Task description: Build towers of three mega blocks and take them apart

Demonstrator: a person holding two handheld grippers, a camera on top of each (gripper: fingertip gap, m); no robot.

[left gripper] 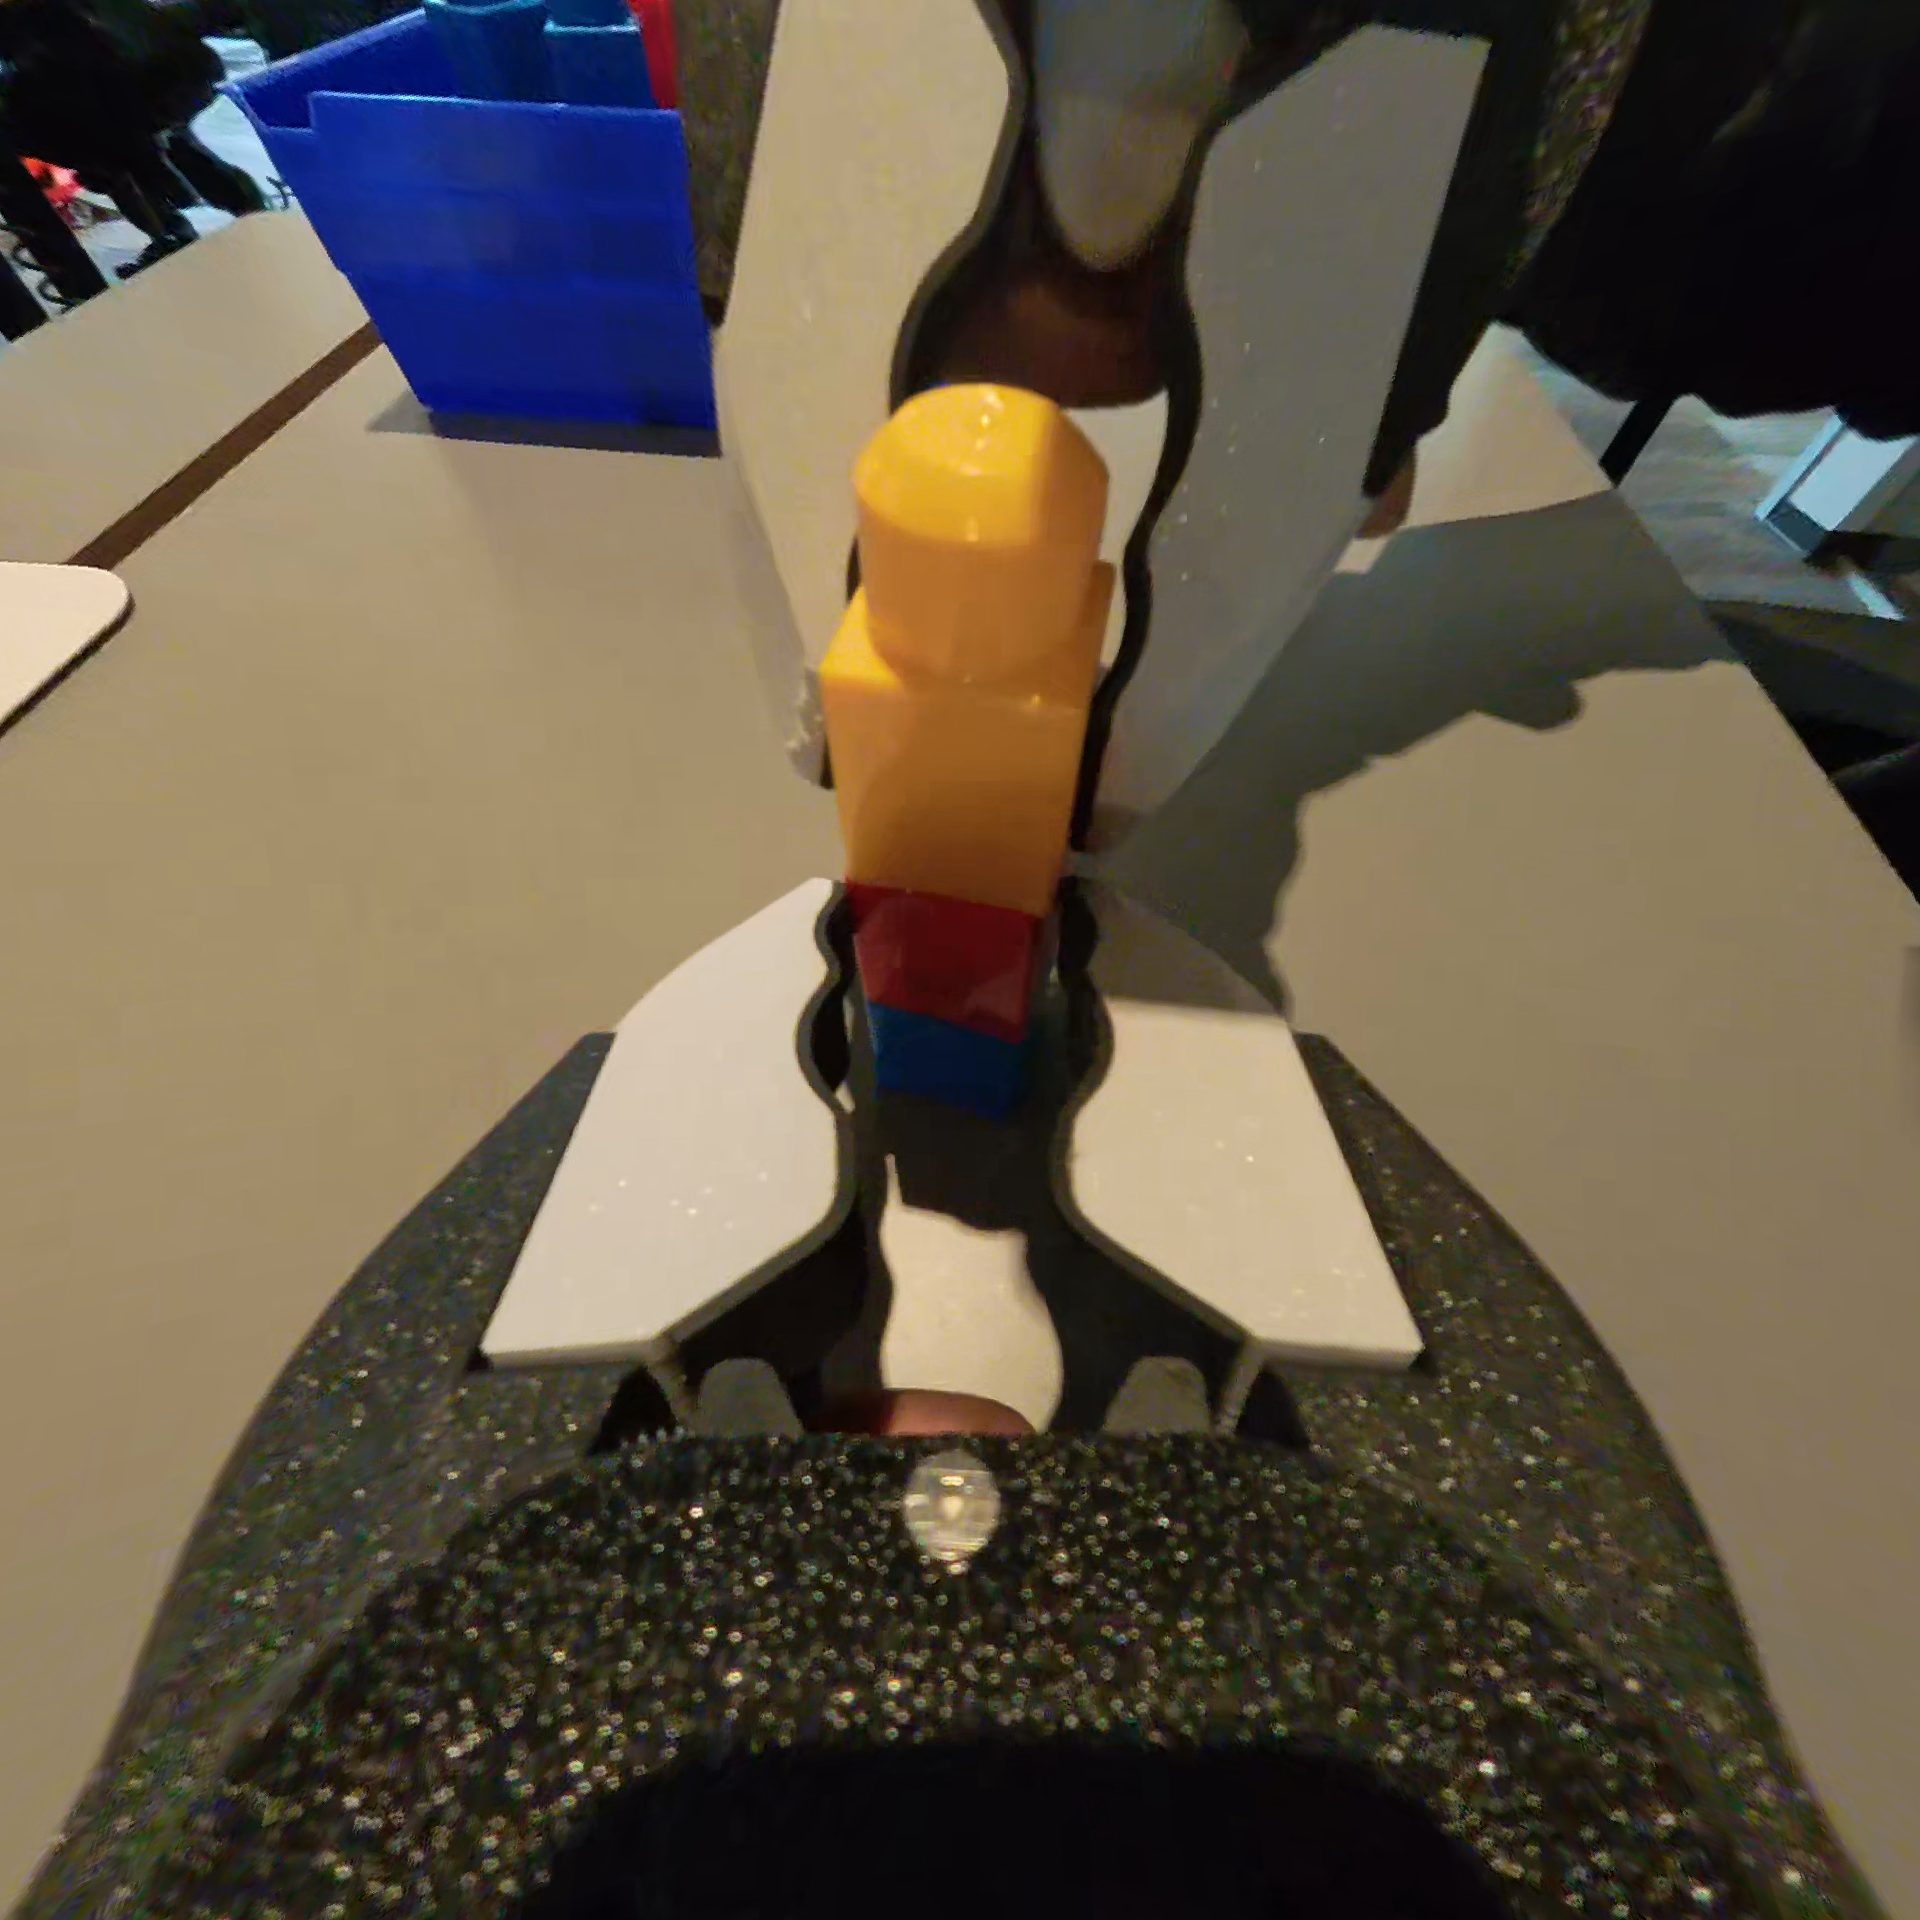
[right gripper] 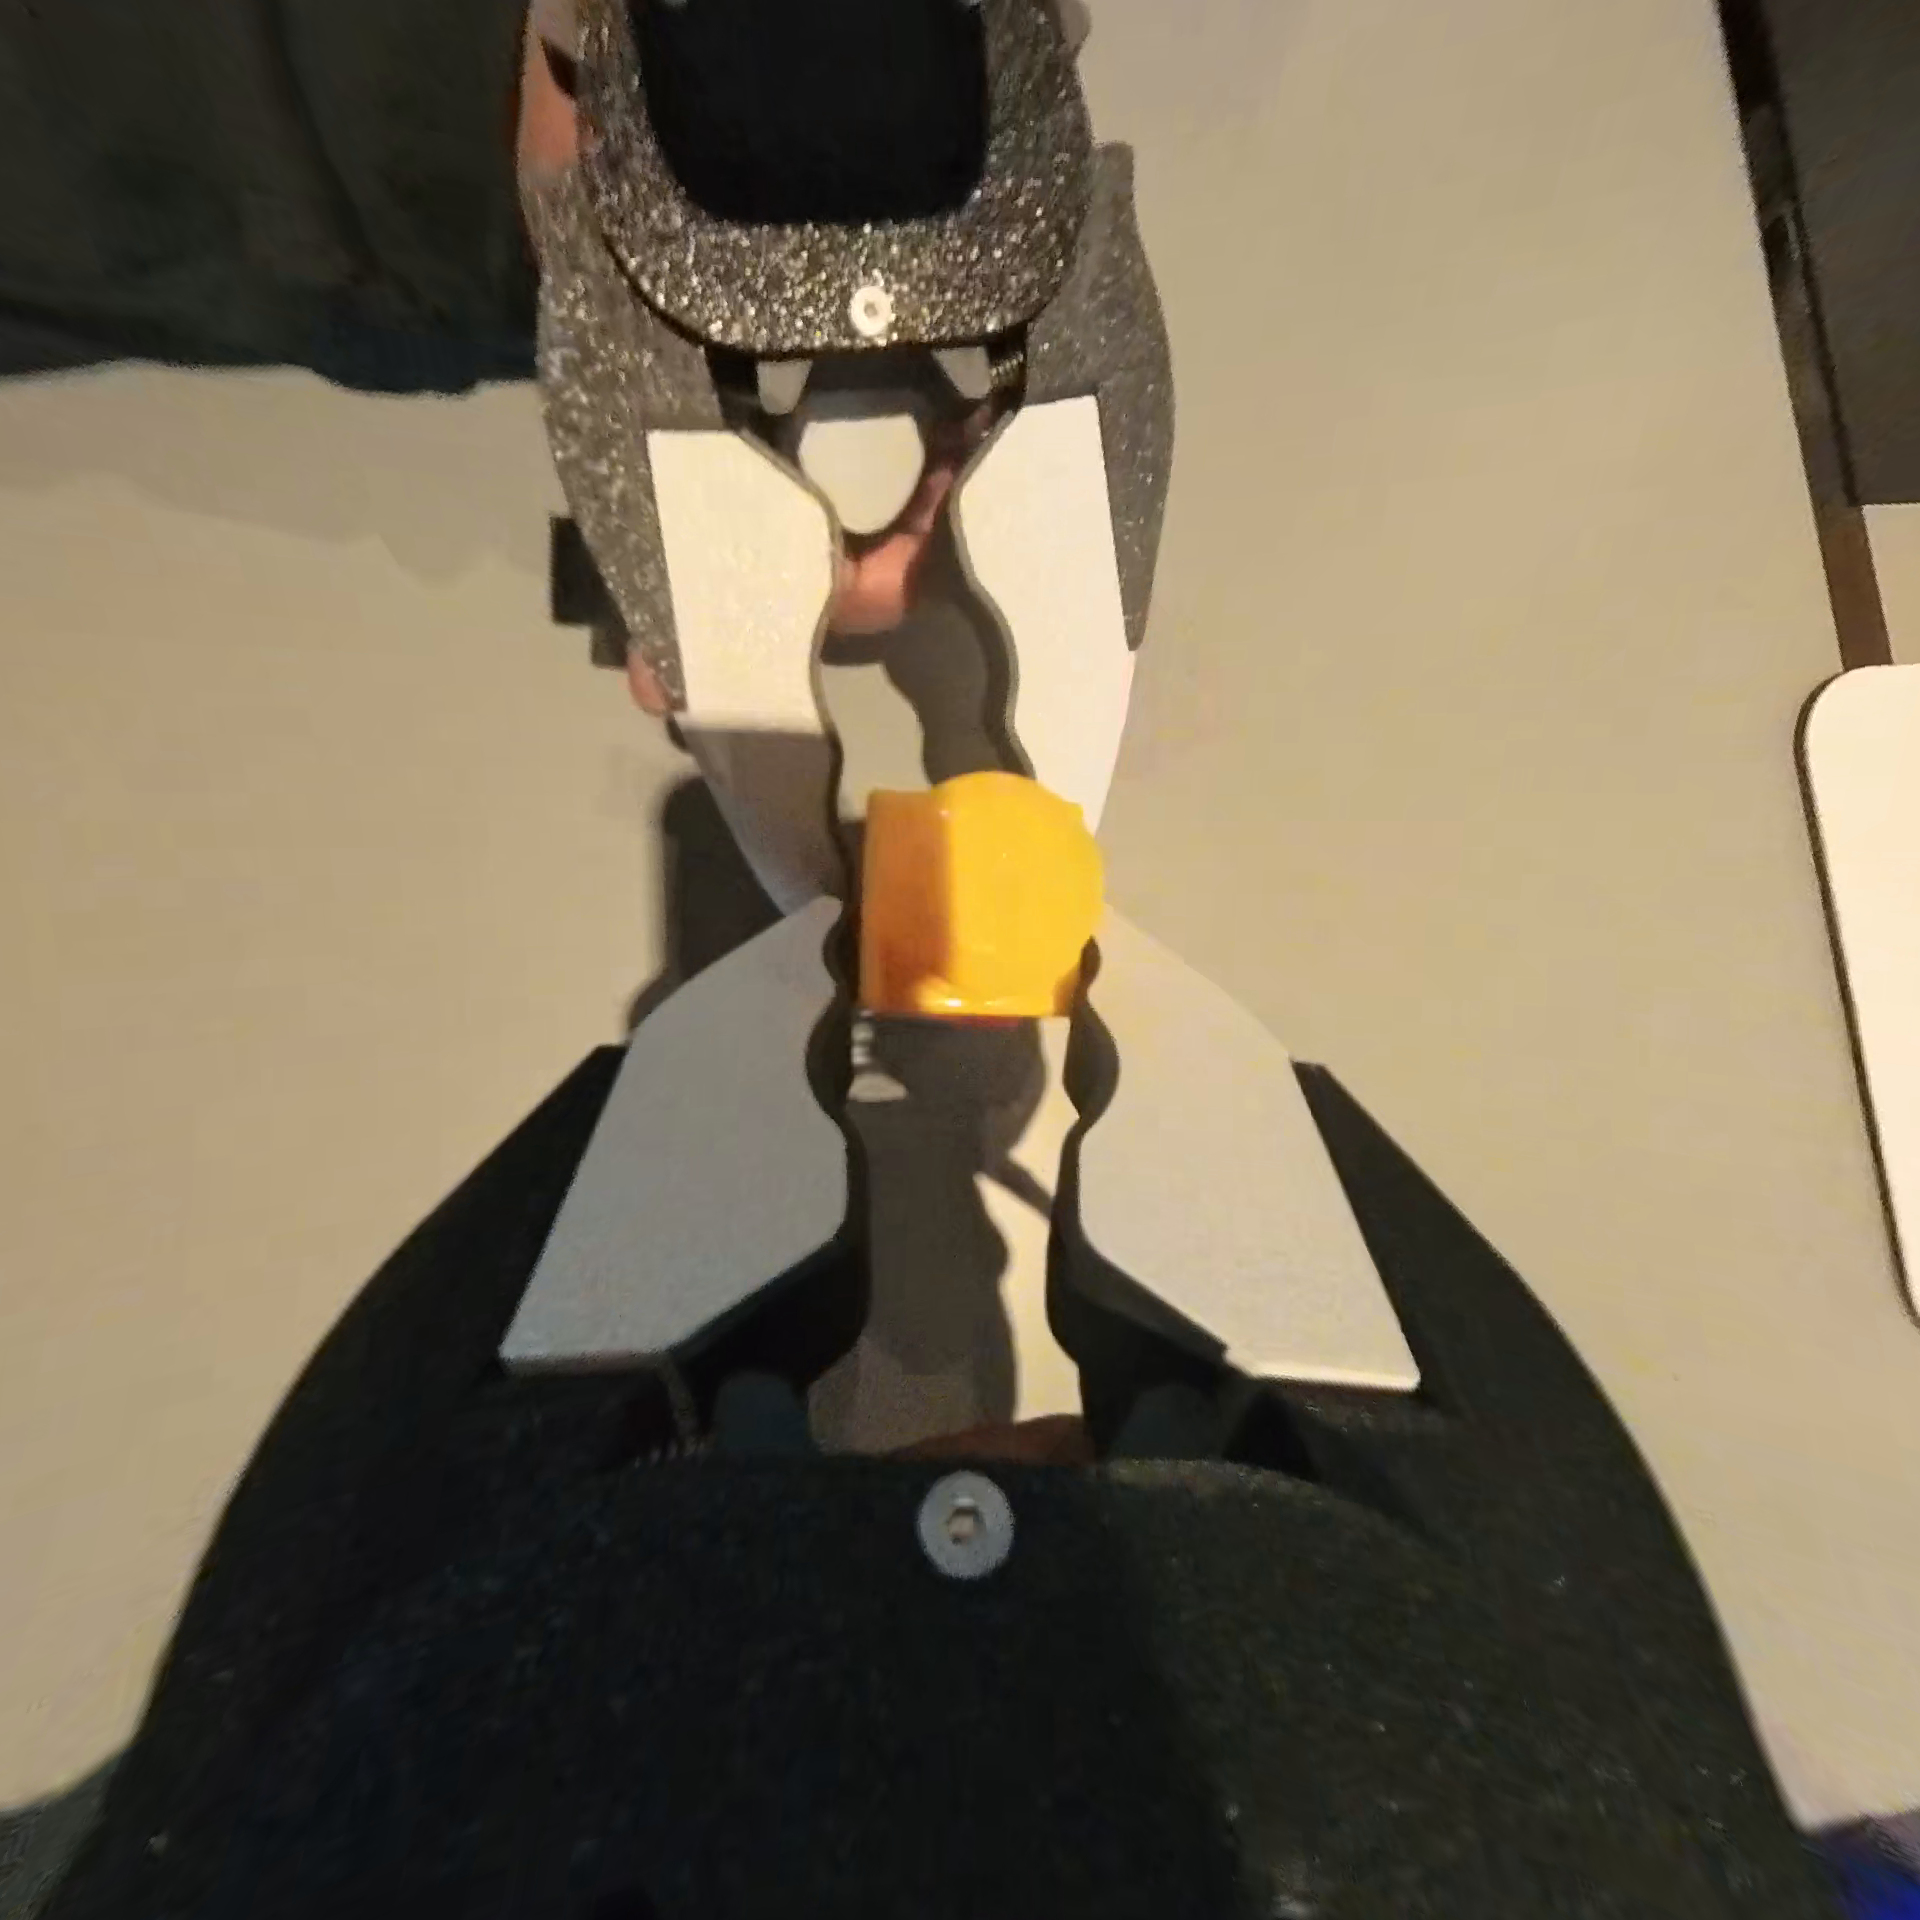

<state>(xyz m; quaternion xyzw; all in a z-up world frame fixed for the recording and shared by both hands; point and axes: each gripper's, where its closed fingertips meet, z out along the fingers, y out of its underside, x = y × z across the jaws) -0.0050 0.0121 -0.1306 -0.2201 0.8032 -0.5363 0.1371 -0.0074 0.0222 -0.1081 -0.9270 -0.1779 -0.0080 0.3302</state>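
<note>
A beige table filled both views, and a blue bin with blocks in it stood near its far edge in the left wrist view. A white board lay at the table's side, well apart from the work.

In the middle stood a tower of three blocks: a blue block at the bottom resting on the table, a red block on it, and a yellow block on top (the tallest-looking from this angle).

The left gripper lay low, nearly closed, its white fingers pressed against the red and blue blocks.

The right gripper reached in from above and opposite; its fingers were narrowed to the yellow block and clamped its sides. From that view the lower blocks were hidden beneath the yellow one.
</note>
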